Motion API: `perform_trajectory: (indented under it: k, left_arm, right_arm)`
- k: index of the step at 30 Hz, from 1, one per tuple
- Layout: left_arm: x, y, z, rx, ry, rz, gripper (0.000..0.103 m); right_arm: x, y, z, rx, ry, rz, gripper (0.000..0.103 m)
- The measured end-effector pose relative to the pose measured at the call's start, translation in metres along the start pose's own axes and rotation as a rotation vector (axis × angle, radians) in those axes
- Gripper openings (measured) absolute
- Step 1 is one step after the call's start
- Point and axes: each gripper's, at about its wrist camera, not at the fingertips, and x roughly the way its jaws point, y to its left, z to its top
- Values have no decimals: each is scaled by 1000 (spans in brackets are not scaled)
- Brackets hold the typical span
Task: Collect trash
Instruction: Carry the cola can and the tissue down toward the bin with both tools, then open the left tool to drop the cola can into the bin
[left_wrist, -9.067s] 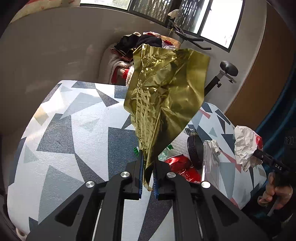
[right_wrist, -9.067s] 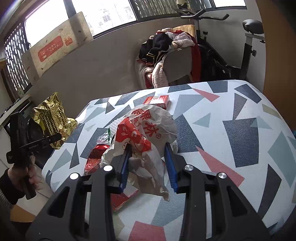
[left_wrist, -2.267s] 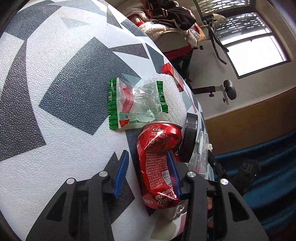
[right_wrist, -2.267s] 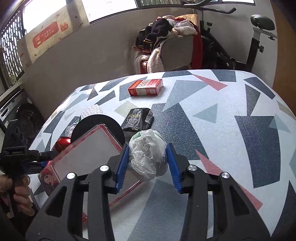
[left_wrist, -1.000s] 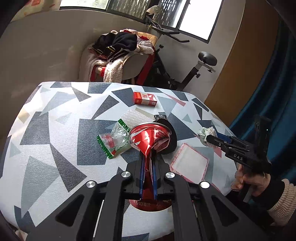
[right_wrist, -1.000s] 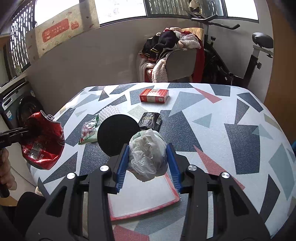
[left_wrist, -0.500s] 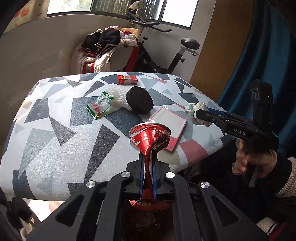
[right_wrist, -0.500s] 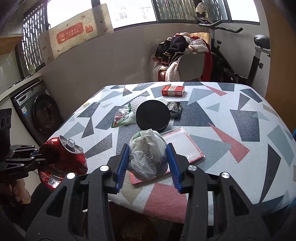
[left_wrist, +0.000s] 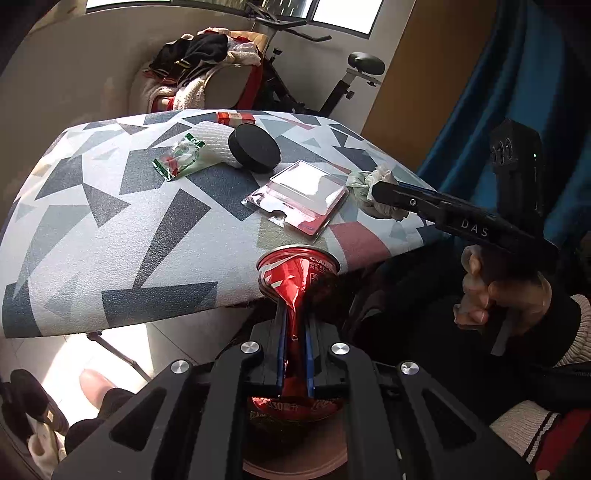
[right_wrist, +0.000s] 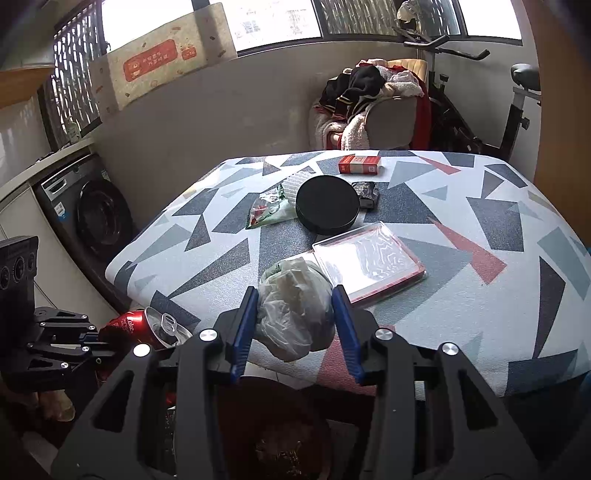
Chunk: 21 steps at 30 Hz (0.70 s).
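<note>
L gripper jaws just eased but pinch the crushed Coke can mid-crease, past the table edge — light, slick, sharp folds; R gripper clamps a soft crumpled plastic bag — grab bulk.

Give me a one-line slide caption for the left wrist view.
Left tongs pinching a crushed red soda can just off the patterned table's edge, jaws just easing open.

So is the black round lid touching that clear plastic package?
Apart. In the left wrist view, bare tablecloth shows between the black round lid and the clear plastic package.
</note>
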Motion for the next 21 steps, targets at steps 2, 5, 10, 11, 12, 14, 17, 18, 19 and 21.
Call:
perform_trajectory:
  k: [2, 5, 10, 11, 12, 14, 17, 18, 19, 21]
  left_arm:
    - [-2, -2, 1, 0, -7, -25, 36]
    - [-7, -6, 5, 18, -35, -22, 46]
    - [-19, 3, 11, -14, -91, 34, 68]
    - [-21, 6, 12, -27, -105, 50, 72]
    - [-24, 10, 13, -41, -119, 67, 76]
    - [-29, 17, 14, -72, -143, 100, 84]
    - [-37, 29, 16, -116, -174, 142, 90]
    - [-39, 33, 16, -128, -181, 157, 92]
    - [-40, 36, 16, -137, -186, 169, 92]
    - [-43, 40, 17, -150, -195, 188, 94]
  right_arm:
    - [-1, 0, -2, 0, 2, 0, 43]
    - [-2, 0, -5, 2, 7, 2, 43]
    - [0, 3, -14, 6, 24, 14, 43]
    - [1, 3, -17, 4, 31, 17, 43]
    - [3, 4, -19, 2, 39, 19, 43]
    - [6, 7, -26, -6, 59, 23, 43]
    - [12, 12, -36, -13, 93, 34, 43]
    - [14, 13, -39, -16, 104, 37, 43]
    - [16, 15, -42, -21, 117, 41, 43]
    - [20, 19, -49, -33, 139, 45, 43]
